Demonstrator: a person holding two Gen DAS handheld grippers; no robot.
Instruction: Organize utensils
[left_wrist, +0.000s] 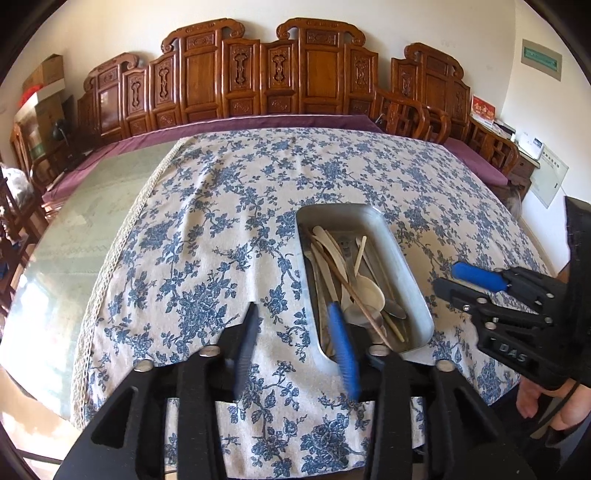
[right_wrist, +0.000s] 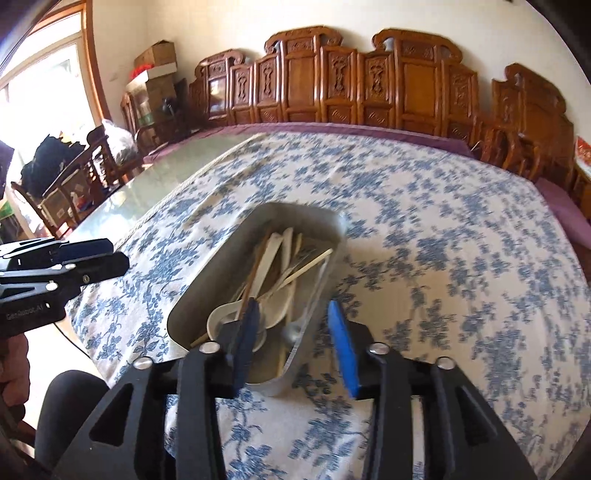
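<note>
The utensils (left_wrist: 354, 284) lie all mixed up in a long metal tray (left_wrist: 413, 266) that sits on the blue flowered tablecloth (left_wrist: 207, 229). I can see pale spoons (left_wrist: 369, 291), flat wooden sticks and a thin brown chopstick (left_wrist: 343, 280) lying slanted across the pile. The tray's long side runs away from the person, from the near table edge toward the carved wooden chairs (left_wrist: 317, 70) at the back, and most of the utensils point the same way. The left gripper (left_wrist: 299, 354) is spread wide and holds nothing — its right blue finger hangs over the near end of the tray, and its other finger is over bare cloth. The right gripper (right_wrist: 291, 343) is also spread wide and empty, and the tray's near right rim shows between its two fingers, with its left finger over the spoon bowls. Its picture is a bit blurry, so I cannot tell if it touches anything. From the left side it shows up beside the tray, off to the right (left_wrist: 476, 284). Both grippers are close to the near end of the tray. I think the right one is lined up better to reach in, because it looks along the tray — the same way the handles run.
</note>
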